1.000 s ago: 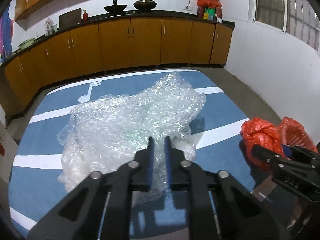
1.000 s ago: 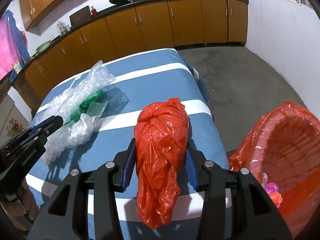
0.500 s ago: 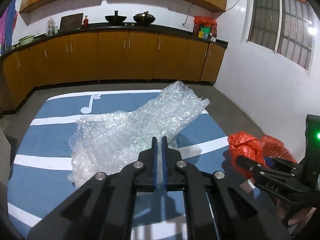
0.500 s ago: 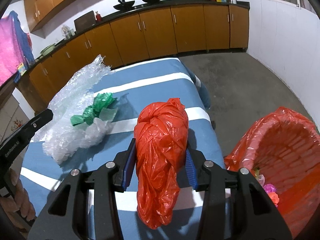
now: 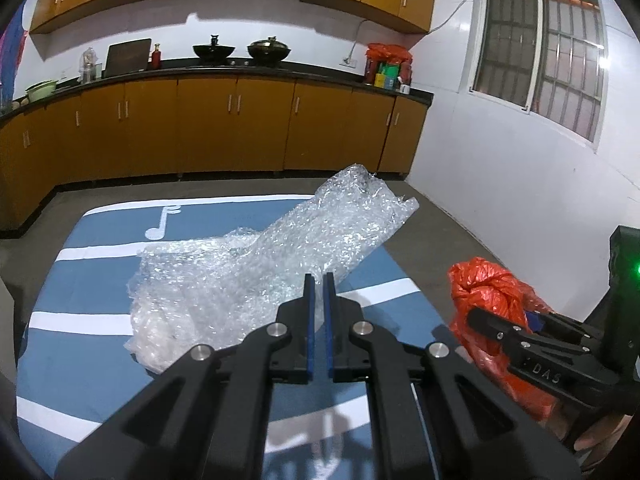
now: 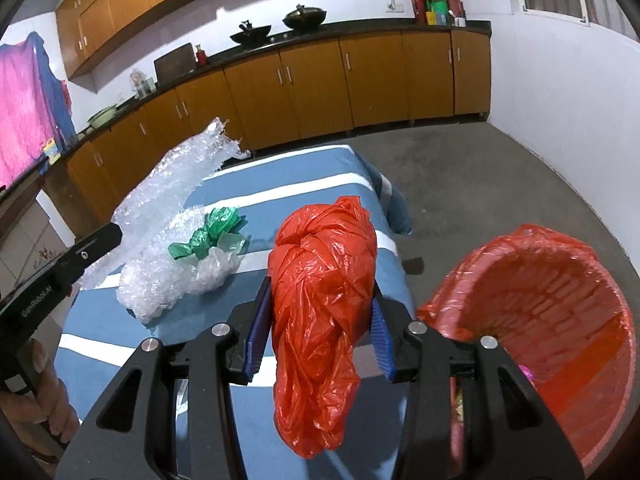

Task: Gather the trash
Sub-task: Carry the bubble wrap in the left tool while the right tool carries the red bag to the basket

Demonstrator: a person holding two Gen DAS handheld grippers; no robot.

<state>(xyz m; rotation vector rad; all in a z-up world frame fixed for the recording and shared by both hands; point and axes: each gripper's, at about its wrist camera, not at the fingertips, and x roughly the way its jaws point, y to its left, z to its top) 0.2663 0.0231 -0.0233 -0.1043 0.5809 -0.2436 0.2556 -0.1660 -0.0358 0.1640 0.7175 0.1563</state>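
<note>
Left tongs (image 5: 318, 280) pinching bubble wrap (image 5: 256, 276), lifted off blue bed (image 5: 80, 364). Right tongs (image 6: 320, 300) clamped on red bag (image 6: 320, 296), beside red-lined basket (image 6: 560, 320) off bed's right edge.

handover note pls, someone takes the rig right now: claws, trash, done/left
Left claw: shut on the clear crumpled bubble wrap sheet, lifting one end off the blue striped table.
Right claw: shut on the knotted red plastic bag.
Red-lined basket bin sits right of the table, some trash already inside.
Left: drop both in; green plastic scrap remains by the wrap.
</note>
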